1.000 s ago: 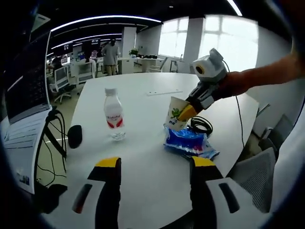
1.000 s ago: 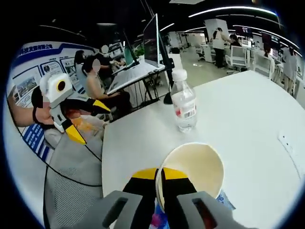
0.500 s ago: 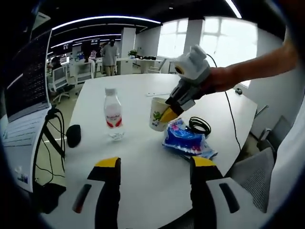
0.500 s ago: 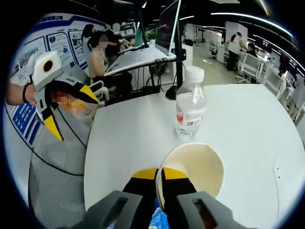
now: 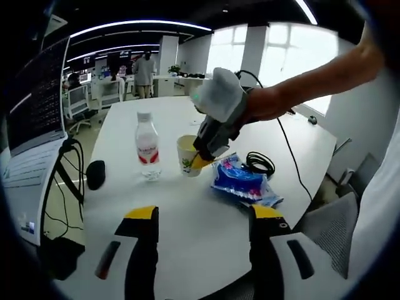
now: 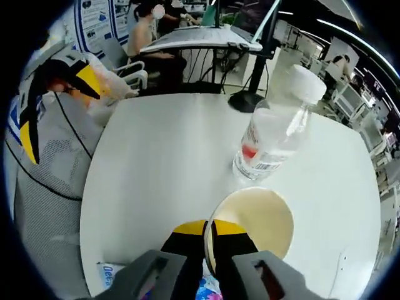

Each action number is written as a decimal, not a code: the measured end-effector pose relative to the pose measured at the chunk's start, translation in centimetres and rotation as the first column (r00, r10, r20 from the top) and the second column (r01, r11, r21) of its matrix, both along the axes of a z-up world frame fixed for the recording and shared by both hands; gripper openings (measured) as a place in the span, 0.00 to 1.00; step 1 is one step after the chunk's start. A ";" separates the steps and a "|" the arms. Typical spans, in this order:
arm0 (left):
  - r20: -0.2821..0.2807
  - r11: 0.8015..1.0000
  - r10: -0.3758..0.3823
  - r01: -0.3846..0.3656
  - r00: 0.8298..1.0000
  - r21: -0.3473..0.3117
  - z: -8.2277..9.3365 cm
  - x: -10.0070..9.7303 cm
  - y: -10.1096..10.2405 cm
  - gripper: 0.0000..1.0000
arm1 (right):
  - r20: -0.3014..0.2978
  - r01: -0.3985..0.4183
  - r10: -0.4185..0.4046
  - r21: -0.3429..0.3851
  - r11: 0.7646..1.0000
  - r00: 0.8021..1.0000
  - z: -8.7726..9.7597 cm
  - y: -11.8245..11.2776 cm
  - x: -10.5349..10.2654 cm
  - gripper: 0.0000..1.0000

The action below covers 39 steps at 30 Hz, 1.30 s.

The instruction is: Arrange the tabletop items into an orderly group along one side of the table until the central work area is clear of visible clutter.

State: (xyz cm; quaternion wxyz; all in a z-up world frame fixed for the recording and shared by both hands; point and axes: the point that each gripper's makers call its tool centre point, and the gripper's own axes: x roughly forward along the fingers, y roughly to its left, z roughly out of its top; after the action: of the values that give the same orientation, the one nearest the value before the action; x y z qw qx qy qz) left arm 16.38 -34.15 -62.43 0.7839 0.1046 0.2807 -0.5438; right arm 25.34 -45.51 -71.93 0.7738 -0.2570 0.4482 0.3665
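Note:
A white paper cup (image 5: 187, 156) with a green print hangs just above the white table (image 5: 187, 212), and my right gripper (image 5: 201, 159) is shut on its rim. In the right gripper view the cup's open mouth (image 6: 256, 222) sits right over my shut right gripper (image 6: 208, 228). A clear water bottle (image 5: 147, 147) with a red label stands just left of the cup; in the right gripper view the bottle (image 6: 275, 134) leans beyond the cup. A blue snack bag (image 5: 242, 182) lies right of the cup. My left gripper (image 5: 203, 215) is open over the near table with nothing between its fingers, and shows as yellow jaws (image 6: 37, 106) at the left of the right gripper view.
A coiled black cable (image 5: 261, 164) lies beyond the bag, with its cord running off right. A black mouse-like object (image 5: 95, 175) sits near the left table edge. A monitor and stand (image 5: 37, 112) rise at left. A grey mesh chair (image 5: 328, 228) stands at the right edge.
My right gripper has carried the cup left and down, from above the blue bag to beside the water bottle. The left gripper has stayed put.

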 end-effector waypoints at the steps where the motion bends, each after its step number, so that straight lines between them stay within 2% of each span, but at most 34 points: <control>1: -0.001 1.000 0.000 0.000 1.000 0.000 0.0 0.0 0.0 0.58 | -0.004 -0.005 0.005 -0.002 1.000 1.000 0.5 0.2 -0.3 0.00; 5: -0.002 1.000 0.004 -0.004 1.000 -0.004 0.1 -0.1 0.0 0.58 | -0.003 -0.008 0.008 -0.020 1.000 1.000 -0.3 0.0 1.1 0.00; 9: 0.000 1.000 0.011 -0.011 1.000 -0.007 0.2 0.0 0.1 0.58 | 0.004 0.012 -0.012 -0.018 1.000 1.000 0.0 -0.6 2.3 0.00; 11: -0.002 1.000 0.012 -0.012 1.000 -0.008 0.1 -0.1 0.1 0.58 | 0.004 0.038 -0.038 -0.006 0.999 0.999 0.0 -0.5 2.7 0.00; 18: -0.012 1.000 0.020 -0.020 1.000 -0.006 -0.2 -0.3 0.2 0.57 | 0.004 0.027 -0.026 -0.040 0.999 1.000 -0.9 -0.8 3.6 0.00; 25: -0.022 0.999 0.037 -0.037 0.999 -0.001 -0.6 -0.3 0.7 0.57 | -0.008 0.022 -0.022 -0.045 0.999 1.000 -1.9 -0.9 4.0 0.00; 32: -0.024 0.999 0.044 -0.044 0.999 0.001 -0.6 -0.3 0.6 0.57 | 0.017 0.036 -0.035 -0.045 0.998 0.999 -2.1 -1.6 4.6 0.07; 39: -0.031 0.999 0.045 -0.045 0.999 -0.003 -0.7 -0.4 0.3 0.57 | 0.033 0.109 -0.109 -0.002 0.994 0.993 -1.3 -1.7 4.5 0.12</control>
State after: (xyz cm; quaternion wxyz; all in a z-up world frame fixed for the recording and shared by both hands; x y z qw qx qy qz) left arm 15.99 -33.82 -63.10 0.7917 0.0884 0.2940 -0.5281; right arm 29.84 -47.25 -73.18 0.7994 -0.2395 0.4496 0.3186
